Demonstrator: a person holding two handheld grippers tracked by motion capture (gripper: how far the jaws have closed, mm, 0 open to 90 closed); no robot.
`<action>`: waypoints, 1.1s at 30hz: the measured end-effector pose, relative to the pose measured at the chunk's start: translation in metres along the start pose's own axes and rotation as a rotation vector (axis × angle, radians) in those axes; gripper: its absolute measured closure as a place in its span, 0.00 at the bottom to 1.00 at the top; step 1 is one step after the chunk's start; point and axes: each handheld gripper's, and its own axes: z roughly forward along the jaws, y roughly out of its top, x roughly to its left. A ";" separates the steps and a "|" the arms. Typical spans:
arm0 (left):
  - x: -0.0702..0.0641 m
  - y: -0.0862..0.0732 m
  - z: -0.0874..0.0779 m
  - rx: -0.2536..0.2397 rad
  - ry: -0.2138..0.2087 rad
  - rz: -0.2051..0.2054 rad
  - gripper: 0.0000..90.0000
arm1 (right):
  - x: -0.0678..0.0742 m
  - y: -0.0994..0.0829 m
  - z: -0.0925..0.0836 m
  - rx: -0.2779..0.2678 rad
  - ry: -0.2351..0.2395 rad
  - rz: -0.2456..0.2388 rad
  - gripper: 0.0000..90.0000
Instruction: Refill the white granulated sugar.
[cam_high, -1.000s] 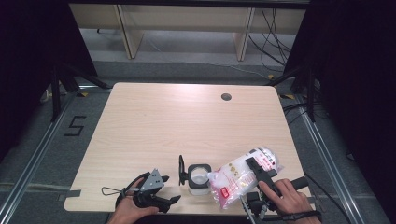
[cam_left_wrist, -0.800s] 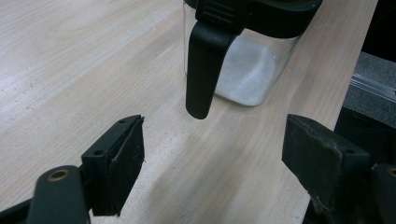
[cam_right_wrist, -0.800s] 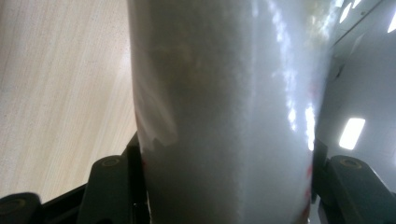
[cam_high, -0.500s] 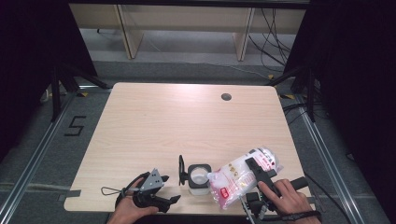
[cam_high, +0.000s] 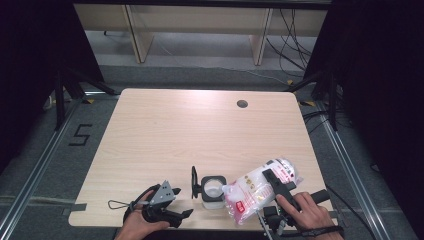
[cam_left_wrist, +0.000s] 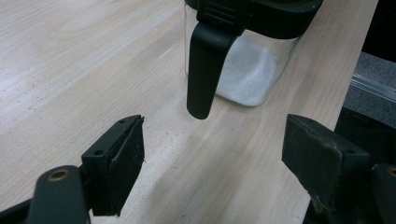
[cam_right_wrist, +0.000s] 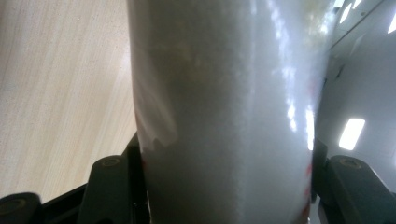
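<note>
Tilting the bag (cam_high: 252, 192) clamped in your right gripper (cam_high: 276, 186) over the jar (cam_high: 212, 188) near the table (cam_high: 200, 130) edge risks spilling; your left gripper (cam_left_wrist: 212, 158) gapes empty, jar unsteadied.

Pale wooden table (cam_high: 165, 135) with a clear black-rimmed jar (cam_high: 212, 189) near its front edge.

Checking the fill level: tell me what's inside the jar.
The jar holds a low layer of white granules across its bottom, seen through the clear wall. Its black rim and hanging clasp cover part of the inside.
</note>
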 end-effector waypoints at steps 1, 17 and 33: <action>0.000 0.000 0.000 -0.001 0.000 0.000 0.23 | -0.001 0.000 0.000 -0.006 -0.006 -0.005 0.47; 0.000 0.000 0.000 -0.001 0.000 0.000 0.23 | -0.001 0.003 0.001 0.005 0.022 -0.025 0.47; -0.002 -0.001 0.001 -0.010 -0.003 -0.038 0.23 | -0.001 0.003 0.000 0.006 0.025 -0.027 0.47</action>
